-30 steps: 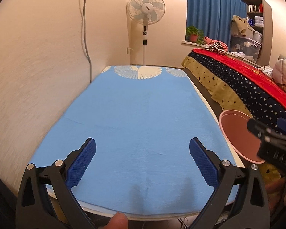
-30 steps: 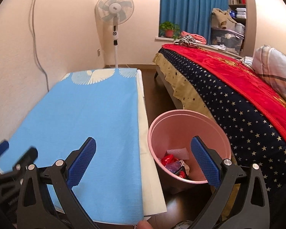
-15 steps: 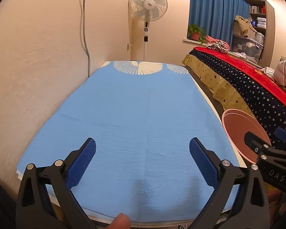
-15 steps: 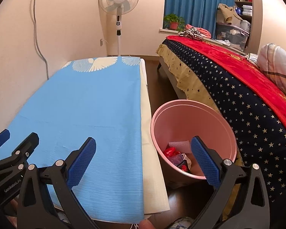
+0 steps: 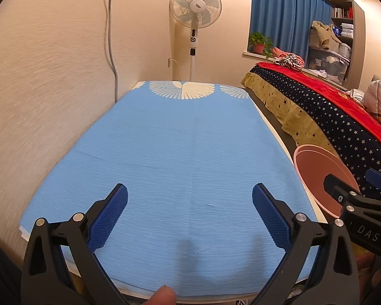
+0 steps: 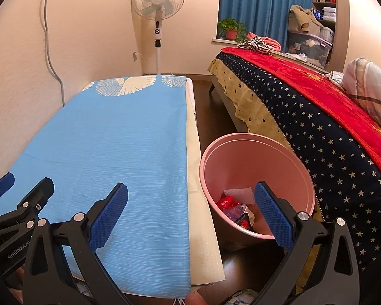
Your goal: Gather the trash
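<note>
Partly hidden: pink plastic bin point(image 6: 256, 175), round, smooth-walled, one in number; its near rim is covered by the right finger of the right gripper point(image 6: 190, 211), and in the left wrist view only a slice of its rim shows, behind the other tool's black frame. Trash point(image 6: 235, 209) lies at the bottom of the bin, just left of that right finger: one red crinkled wrapper, one whitish sheet, one purplish scrap, and further pieces too tangled to count or name.

Grippers: two. Each has two black arms tipped with blue, dimpled rubber fingers. Right gripper: fingers spread wide, nothing between them. Left gripper point(image 5: 190, 216): fingers likewise spread wide and empty.

Surface point(image 5: 185, 147): one, long, covered by a light-blue ribbed cloth with a white wing print at the far end; it fills the space between and beyond the left gripper's fingers. A cream under-layer shows along its right edge, between the right gripper's fingers.

Fingertips of the person: one at the bottom edge of each view, cut off.

Beyond the fingers: one standing fan point(image 6: 158, 2), white with pale-blue blades; one bed point(image 6: 325, 117) to the right, with star-print and red covers; blue curtains point(image 6: 264, 5); one potted plant point(image 6: 231, 28).
</note>
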`<state>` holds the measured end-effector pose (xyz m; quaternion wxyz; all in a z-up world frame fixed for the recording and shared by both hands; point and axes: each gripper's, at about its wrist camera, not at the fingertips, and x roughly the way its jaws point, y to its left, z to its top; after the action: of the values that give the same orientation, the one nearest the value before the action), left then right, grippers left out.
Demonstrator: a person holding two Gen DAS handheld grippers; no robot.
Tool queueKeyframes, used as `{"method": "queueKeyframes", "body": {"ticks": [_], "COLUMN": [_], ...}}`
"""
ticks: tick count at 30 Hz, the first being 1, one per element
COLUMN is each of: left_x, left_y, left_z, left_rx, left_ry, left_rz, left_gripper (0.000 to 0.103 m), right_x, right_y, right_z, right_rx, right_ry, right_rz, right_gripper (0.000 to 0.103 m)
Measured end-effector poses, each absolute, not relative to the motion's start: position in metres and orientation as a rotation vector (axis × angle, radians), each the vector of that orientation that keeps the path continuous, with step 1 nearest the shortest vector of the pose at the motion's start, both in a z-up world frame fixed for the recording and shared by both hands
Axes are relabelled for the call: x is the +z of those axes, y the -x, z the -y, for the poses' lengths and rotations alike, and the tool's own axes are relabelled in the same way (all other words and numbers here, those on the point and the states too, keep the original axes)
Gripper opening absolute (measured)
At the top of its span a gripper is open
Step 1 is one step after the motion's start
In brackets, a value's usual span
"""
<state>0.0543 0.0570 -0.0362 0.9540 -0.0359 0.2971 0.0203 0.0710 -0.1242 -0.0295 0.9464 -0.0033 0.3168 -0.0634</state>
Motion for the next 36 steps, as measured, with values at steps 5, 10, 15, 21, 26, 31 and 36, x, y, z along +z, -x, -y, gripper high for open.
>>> {"method": "queueKeyframes", "body": {"ticks": [5, 10, 15, 21, 26, 31, 36], "left_x": [-0.0366, -0.0363, -0.0358, -0.0355, -0.0353, -0.0356, -0.0359], "left_y": [-0.0530, -0.0522, -0.0508, -0.0531, -0.0544, -0.0563, -0.0574], "left_z": [-0.0542, -0.0536, -0.0529, -0.0555, -0.0565, -0.0591, -0.0590], "left_rx": [0.035, 0.034, 0.032, 0.026, 0.023, 0.024, 0.010], "left_ry": [0.074, 0.076, 0.074, 0.082, 0.084, 0.091, 0.095], "left_rz": [-0.602, -0.602, -0.600, -0.600, -0.599, -0.606, -0.609], "left_gripper": [0.095, 0.095, 0.095, 0.095, 0.095, 0.095, 0.095], "right_x": [-0.0292, -0.0292, -0.0293, -0.0293, -0.0298, -0.0299, -0.0315], "right_y": [-0.0710, -0.0704, -0.0688, -0.0686, -0.0688, -0.0689, -0.0689], "right_z": [0.1240, 0.1245, 0.1255, 0.1260, 0.1266, 0.1267, 0.1285], "right_rx": [-0.131, -0.132, -0.136, -0.135, -0.139, -0.140, -0.142], "right_ry": [0.009, 0.011, 0.010, 0.012, 0.009, 0.010, 0.009], "right_rz": [-0.645, -0.644, -0.646, -0.646, -0.648, -0.649, -0.652], "right_gripper": [0.098, 0.098, 0.098, 0.098, 0.098, 0.098, 0.098]}}
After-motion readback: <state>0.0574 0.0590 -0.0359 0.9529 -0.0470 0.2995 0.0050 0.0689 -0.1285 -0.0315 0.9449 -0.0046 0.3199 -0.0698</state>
